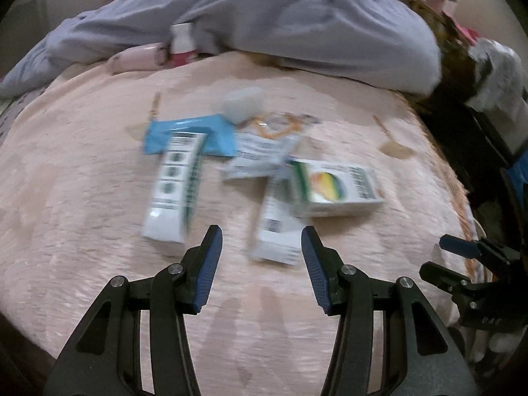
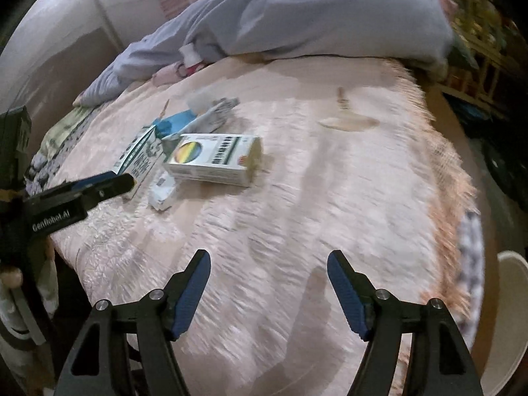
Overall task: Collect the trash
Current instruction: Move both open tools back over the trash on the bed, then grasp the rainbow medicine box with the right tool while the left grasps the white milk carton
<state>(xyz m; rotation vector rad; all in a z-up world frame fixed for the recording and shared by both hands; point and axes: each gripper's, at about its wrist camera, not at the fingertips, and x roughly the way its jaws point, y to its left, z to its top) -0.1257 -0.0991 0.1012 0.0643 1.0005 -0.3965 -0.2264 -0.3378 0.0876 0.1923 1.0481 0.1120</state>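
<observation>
On my right wrist view, the only legible marking is "GenRobot.AI", printed in white on the black body of the left gripper at the frame's left edge. The cartons on the bed, including the rainbow-printed box, carry barcodes and printing that I cannot read through the blur. My left wrist view yields no readable text.

light: dim, soft | blur: motion-smeared throughout | edges: fisheye-bent, dark vignetted corners
</observation>
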